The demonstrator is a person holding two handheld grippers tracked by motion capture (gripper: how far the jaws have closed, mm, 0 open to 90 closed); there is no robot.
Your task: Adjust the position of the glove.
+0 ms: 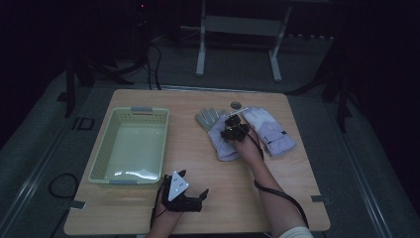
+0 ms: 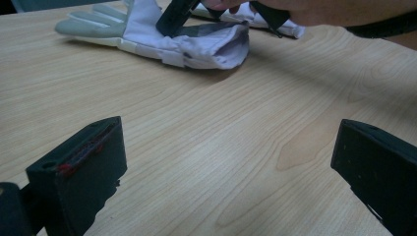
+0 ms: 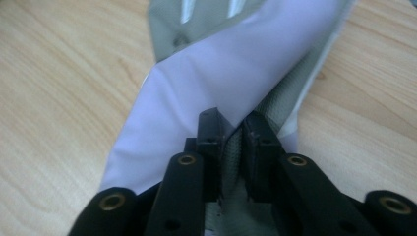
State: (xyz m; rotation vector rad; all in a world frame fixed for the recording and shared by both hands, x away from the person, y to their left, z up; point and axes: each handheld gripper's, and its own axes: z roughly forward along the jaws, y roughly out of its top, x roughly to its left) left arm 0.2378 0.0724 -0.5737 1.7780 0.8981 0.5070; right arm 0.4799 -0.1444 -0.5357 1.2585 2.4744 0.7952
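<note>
The right tongs [image 3: 235, 129] pinch the near glove [image 1: 220, 134] at its cuff edge, fabric caught between them on the bench [image 1: 208, 198]. The left tongs [image 1: 190, 186] gape wide, well apart from it.

Nearer glove [image 1: 221, 139]: pale lilac body, grey-green fingers, seen also in the right gripper view [image 3: 231, 69]. Second glove [image 1: 270, 130]: same lilac, with a dark tab at the cuff. Basket [image 1: 105, 144]: pale green, grey handles. Table [image 1: 198, 198]: light wood grain. Both grippers' jaws: black. Left gripper [image 1: 194, 183]: grey plate on top.
</note>
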